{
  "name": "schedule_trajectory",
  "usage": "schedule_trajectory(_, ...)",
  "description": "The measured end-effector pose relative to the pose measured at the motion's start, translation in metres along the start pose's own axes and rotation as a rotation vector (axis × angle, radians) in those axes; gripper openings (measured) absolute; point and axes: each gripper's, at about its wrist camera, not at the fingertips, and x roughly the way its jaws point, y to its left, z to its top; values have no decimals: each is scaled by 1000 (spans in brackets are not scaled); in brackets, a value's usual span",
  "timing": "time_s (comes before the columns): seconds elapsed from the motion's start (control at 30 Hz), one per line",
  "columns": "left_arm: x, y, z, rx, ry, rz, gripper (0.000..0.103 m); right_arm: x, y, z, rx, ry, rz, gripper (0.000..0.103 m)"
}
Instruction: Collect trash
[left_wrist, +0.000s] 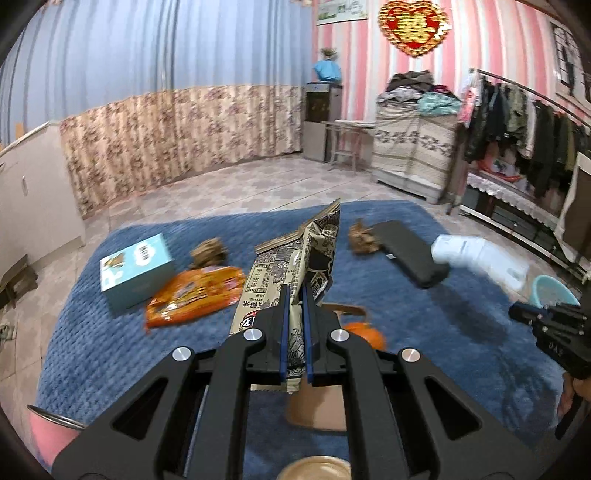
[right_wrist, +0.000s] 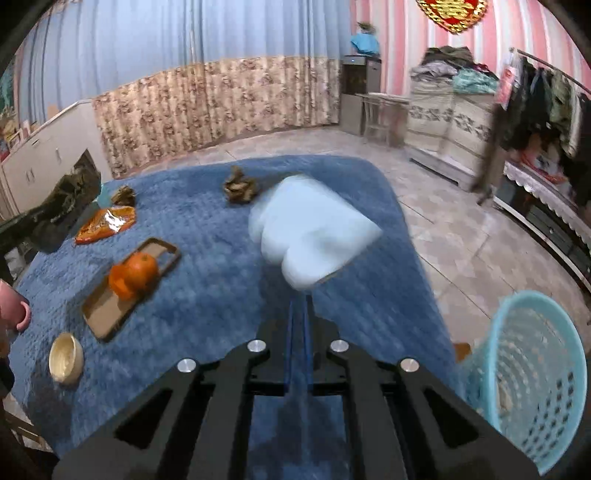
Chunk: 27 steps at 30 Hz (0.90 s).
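Between right gripper (right_wrist: 300, 306) pads, white packet (right_wrist: 314, 229).

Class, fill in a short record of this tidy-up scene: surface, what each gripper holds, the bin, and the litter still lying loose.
surface: blue rug
left gripper: shut on a printed snack wrapper
right gripper: shut on a pale blue plastic bag, blurred
bin: light blue basket, at the rug's right edge
loose litter: orange snack packet; two brown crumpled wads
other items: teal box; orange fruit on a brown phone case
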Motion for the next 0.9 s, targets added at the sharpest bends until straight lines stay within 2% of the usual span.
schedule_trajectory(0.2, -3, -27, -4, 28, 14, -22, 5, 9, -33, -16, 75, 15, -22, 9)
schedule_trajectory(0.23, -1, -28, -5, 26, 22, -25, 5, 13, -36, -15, 92, 14, -27, 28)
schedule_trajectory(0.27, 1, -29, -5, 24, 27, -26, 5, 16, -40, -13, 101, -2, -49, 67)
schedule_trajectory(0.3, 5, -30, -7, 23, 35, -24, 5, 19, -41, -11, 94, -24, -70, 80)
schedule_trajectory(0.33, 8, -30, -8, 25, 40, -21, 5, 23, -39, -9, 84, -29, -83, 84)
schedule_trajectory(0.43, 17, -27, -6, 38, 39, -3, 5, 38, -42, 3, 63, -48, -126, 84)
schedule_trajectory(0.53, 24, -22, -1, 41, 31, 16, 5, 61, -42, 18, 59, -36, -118, 84)
schedule_trajectory(0.8, 48, -5, 12, 24, 29, 23, 5, 121, -18, 64, -139, 42, -120, 84)
schedule_trajectory(0.83, 51, -3, 13, 22, 31, 27, 5, 127, -18, 67, -149, 58, -116, 83)
schedule_trajectory(0.9, 57, 1, 15, 9, 35, 27, 5, 139, -16, 69, -161, 94, -96, 72)
